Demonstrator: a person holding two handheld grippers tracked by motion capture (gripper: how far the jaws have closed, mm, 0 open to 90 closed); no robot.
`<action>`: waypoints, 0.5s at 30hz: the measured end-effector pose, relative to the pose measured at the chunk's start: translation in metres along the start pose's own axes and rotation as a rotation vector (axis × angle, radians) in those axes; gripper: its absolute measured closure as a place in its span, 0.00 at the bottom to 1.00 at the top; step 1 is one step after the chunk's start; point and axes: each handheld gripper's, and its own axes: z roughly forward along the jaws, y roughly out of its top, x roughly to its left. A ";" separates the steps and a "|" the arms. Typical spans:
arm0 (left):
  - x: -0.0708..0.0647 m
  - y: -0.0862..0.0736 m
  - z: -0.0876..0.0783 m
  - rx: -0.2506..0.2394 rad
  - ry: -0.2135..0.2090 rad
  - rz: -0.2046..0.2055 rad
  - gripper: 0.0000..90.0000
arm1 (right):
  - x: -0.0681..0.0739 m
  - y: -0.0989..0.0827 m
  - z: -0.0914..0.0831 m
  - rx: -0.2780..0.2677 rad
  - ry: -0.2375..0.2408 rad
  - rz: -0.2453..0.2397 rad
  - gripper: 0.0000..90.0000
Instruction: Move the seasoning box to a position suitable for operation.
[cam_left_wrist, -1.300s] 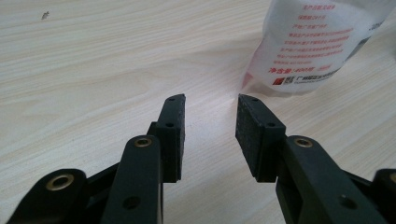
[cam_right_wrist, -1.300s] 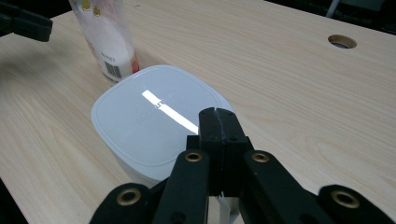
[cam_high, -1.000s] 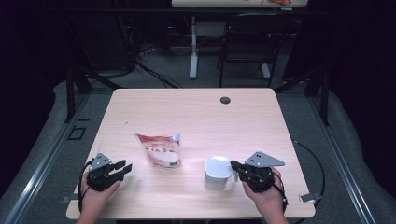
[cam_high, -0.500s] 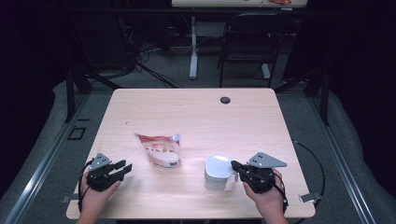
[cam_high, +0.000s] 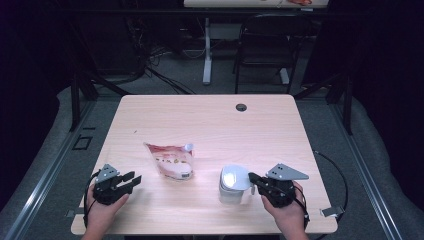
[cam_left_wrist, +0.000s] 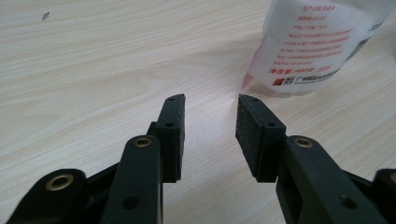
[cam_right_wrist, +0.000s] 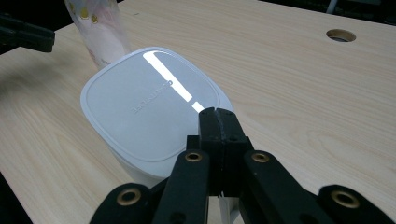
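Where the near right part of the pale wood-grain table (cam_high: 210, 120) lies, a white rounded-square plastic container with a glossy closed lid (cam_high: 233, 184) stands upright; in the right gripper view (cam_right_wrist: 149, 121) its lid carries faint embossed lettering and a bright streak of reflected light. Right gripper (cam_high: 254, 179): black, two-jawed, topped by a grey three-cornered plate, held in the person's right hand (cam_high: 287, 215). Its jaws are pressed flat together with nothing between them, and in the right gripper view (cam_right_wrist: 217, 116) their tips sit over the near edge of the lid; whether they touch it cannot be told. A black cable trails off to the table's right edge.

Soft plastic pouch, white with red and pink print and a small grey spout cap (cam_high: 171, 160): lies flat near the table's middle, to the left of the container and apart from it. In the left gripper view its rounded bottom end (cam_left_wrist: 317, 42) shows rows of red printed text.

Left gripper (cam_high: 131, 181): black, same build, held in the person's left hand (cam_high: 102, 212) at the near left corner, pointing toward the pouch. Its jaws stand parted with bare table between them (cam_left_wrist: 210, 112), and the pouch lies just beyond the tips, untouched.

Round dark cable hole (cam_high: 241, 107): set in the table's far side. Beyond the table, a dark chair (cam_high: 262, 50) stands on grey floor.
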 end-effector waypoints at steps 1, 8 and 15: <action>0.000 0.000 0.000 0.000 0.000 0.000 0.70 | 0.000 0.000 0.000 -0.001 0.001 0.001 1.00; 0.000 0.000 0.000 0.001 0.000 0.000 0.70 | -0.002 -0.001 0.000 0.000 0.005 0.017 1.00; 0.000 0.000 0.000 0.000 0.000 0.000 0.70 | -0.004 -0.004 0.001 0.009 0.001 0.031 1.00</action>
